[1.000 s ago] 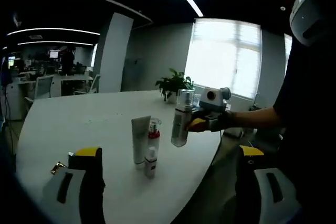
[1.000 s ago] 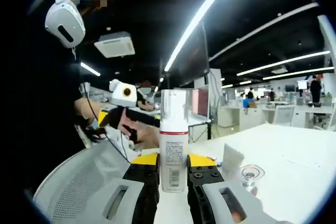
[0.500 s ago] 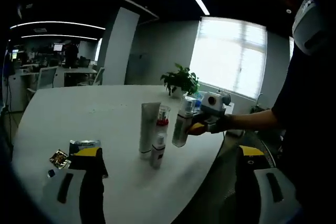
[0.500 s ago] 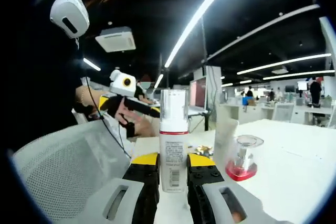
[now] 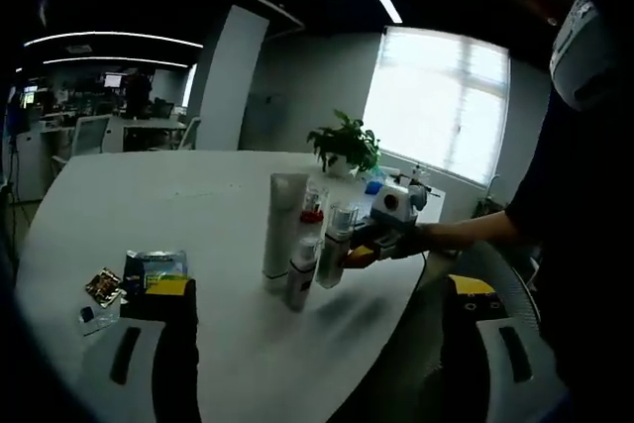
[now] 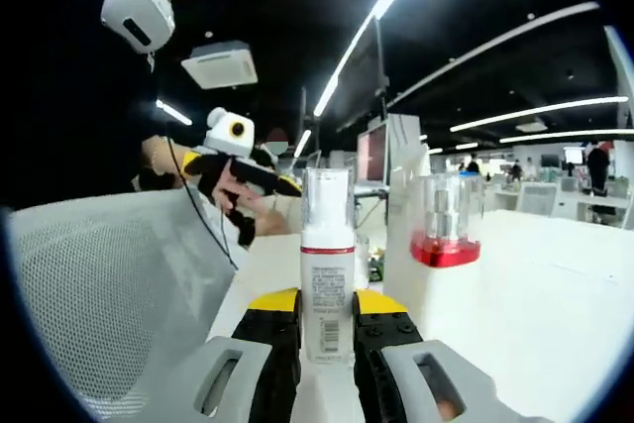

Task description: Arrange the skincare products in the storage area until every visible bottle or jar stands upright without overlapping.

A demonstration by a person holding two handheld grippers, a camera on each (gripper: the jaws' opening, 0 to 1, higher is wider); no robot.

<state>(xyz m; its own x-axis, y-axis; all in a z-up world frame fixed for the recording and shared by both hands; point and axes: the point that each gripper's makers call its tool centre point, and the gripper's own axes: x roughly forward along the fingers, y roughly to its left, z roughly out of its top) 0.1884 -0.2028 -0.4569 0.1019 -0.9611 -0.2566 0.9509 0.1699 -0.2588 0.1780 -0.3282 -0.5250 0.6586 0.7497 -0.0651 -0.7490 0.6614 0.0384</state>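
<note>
Landmark: the white tube (image 5: 282, 228) stood upright on the white table (image 5: 129, 215); places below are given from it.
Right gripper: the right gripper (image 6: 325, 316) had its jaws closed on the lower body of the pump bottle (image 6: 327, 264), yellow pads pressed to either side of it.
Pump bottle: upright, white with a red band under a clear cap; in the left gripper view it (image 5: 335, 245) stood just beside the white tube, towards the window, with the right gripper (image 5: 369, 245) reaching in from the table edge.
Red-based bottle: close against the white tube (image 6: 404, 215) in the right gripper view, its clear cap (image 6: 446, 207) above a red collar; whether the two touched could not be told.
Small white bottle: seen in the left gripper view (image 5: 301, 269), just in front of the white tube.
Sachets: flat packets (image 5: 134, 274) lay well apart from the white tube, near the left gripper's yellow-tipped jaw.
Left gripper: the left gripper (image 5: 322, 344) had its jaws spread wide with nothing between them, held off from the bottles.
Hand pose: the person's left hand (image 6: 233, 200) gripped the left gripper's handle in the right gripper view, beyond a mesh chair back (image 6: 119, 274).
Plant: a potted plant (image 5: 344, 146) stood behind the white tube by the window.
</note>
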